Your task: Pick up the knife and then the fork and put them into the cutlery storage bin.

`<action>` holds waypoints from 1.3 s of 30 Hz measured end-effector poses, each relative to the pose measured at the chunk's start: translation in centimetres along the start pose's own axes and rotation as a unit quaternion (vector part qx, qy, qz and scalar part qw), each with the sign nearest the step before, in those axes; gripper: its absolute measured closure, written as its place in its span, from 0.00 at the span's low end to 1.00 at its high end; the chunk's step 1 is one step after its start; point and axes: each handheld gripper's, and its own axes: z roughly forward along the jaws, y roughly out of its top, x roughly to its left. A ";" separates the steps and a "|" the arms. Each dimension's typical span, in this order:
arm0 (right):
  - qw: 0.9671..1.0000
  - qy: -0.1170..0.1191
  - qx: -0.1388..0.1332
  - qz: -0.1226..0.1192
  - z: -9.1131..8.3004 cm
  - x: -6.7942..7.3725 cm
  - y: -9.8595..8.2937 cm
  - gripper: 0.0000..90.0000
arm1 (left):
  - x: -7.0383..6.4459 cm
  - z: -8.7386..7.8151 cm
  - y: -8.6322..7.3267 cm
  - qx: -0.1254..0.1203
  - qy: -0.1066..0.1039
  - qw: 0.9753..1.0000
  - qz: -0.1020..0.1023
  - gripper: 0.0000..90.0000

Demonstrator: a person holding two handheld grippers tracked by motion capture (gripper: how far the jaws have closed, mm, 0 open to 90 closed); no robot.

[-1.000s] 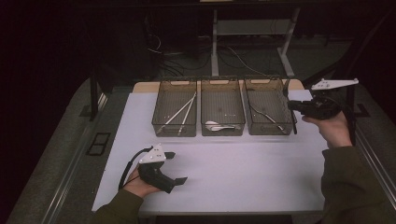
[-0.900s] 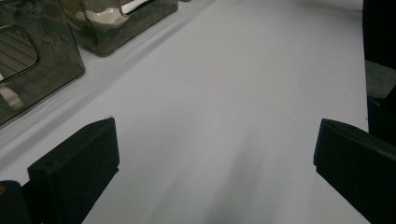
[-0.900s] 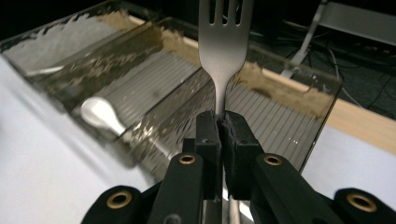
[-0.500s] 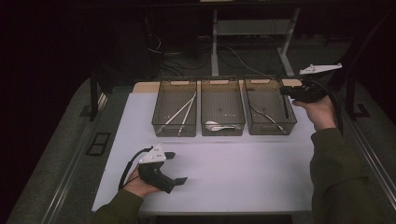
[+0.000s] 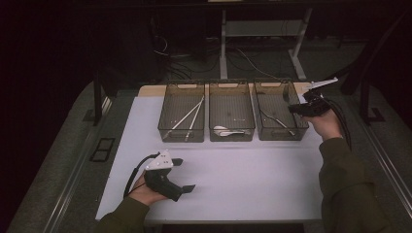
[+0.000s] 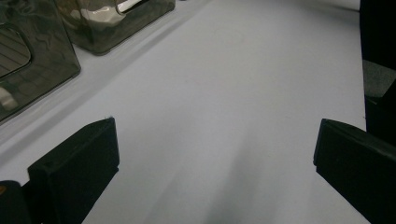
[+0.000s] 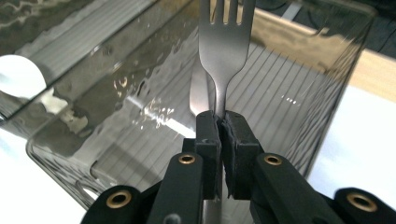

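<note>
My right gripper (image 5: 295, 108) hovers at the right rim of the right-hand clear bin (image 5: 261, 130), shut on a metal fork. In the right gripper view the fork (image 7: 226, 42) stands upright between the closed jaws of that gripper (image 7: 221, 122), tines up, over the ribbed floor of the bin (image 7: 116, 70). A second utensil lies just behind the fork. My left gripper (image 5: 184, 174) rests on the white table (image 5: 243, 174) at the front left. In the left gripper view my left gripper (image 6: 210, 149) has its jaws wide apart with nothing between them.
Three clear bins stand in a row at the back of the table. The left bin (image 5: 165, 127) holds long pale utensils, the middle bin (image 5: 213, 133) holds spoons (image 5: 228, 130), and the right one holds forks (image 5: 277, 121). Dark floor, cables and desk legs lie beyond.
My right gripper has moved left with the fork, from beside the right bin to over its rim. The left gripper has stayed still.
</note>
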 end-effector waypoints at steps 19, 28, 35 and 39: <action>1.000 0.004 0.007 0.014 1.4 0.5 -0.3 0.75 | 0.0 0.0 0.0 0.000 -0.001 1.000 0.000 0.00; 0.997 0.043 -0.031 0.047 0.0 0.9 -0.8 0.56 | 0.1 0.0 0.1 -0.001 0.003 1.000 -0.002 0.00; 0.996 0.060 -0.062 0.039 -1.3 2.0 -1.8 0.45 | 0.1 0.1 0.1 0.000 0.005 1.000 -0.001 0.00; 0.995 0.060 -0.074 0.034 -1.9 2.7 -2.3 0.40 | 0.1 0.0 0.1 -0.001 0.007 1.000 -0.001 0.00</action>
